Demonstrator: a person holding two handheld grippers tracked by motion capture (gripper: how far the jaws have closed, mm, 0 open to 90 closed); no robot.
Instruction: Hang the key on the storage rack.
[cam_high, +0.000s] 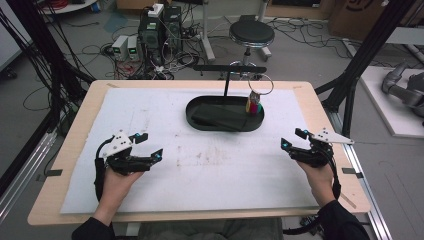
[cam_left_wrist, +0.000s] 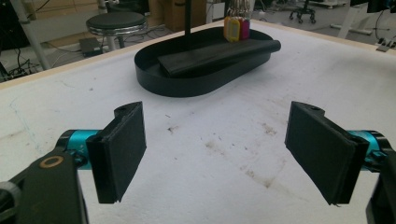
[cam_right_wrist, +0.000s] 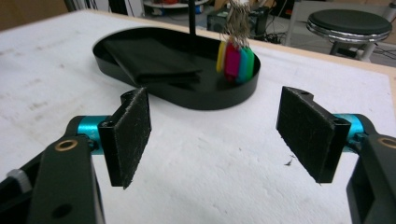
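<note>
A wooden-edged table (cam_high: 310, 100) covered by a stained white mat (cam_high: 150, 115) fills the high view, standing in a cluttered workroom: a round black stool (cam_high: 251, 34) sits at 12 o'clock beyond the far edge, a tangle of cables and grey electronics boxes (cam_high: 127, 47) lies on the floor at 11 o'clock, and black frame struts rise at both sides. On the mat at roughly 12 o'clock from the two hands rests a shallow black oval tray (cam_high: 200, 122) with a thin black post and crossbar rising from it; a flat dark folded item (cam_high: 220, 116) lies inside, and a bunch of coloured plastic key tags (cam_high: 254, 103) on a metal ring hangs at the tray's right end, their lower ends inside the tray near its right wall. The left gripper (cam_high: 149, 145) sits low over the mat at 8 o'clock from the tray, its fingers (cam_left_wrist: 122, 149) spread wide with nothing but bare mat between them. The right gripper (cam_high: 293, 139) sits at 4 o'clock from the tray, well apart from it, its fingers (cam_right_wrist: 130, 133) likewise spread wide and empty. Both gripper views look toward the tray across brown smudges on the mat. What the dark folded item is cannot be made out, and the top of the post and the ring are cut off in both gripper views.
</note>
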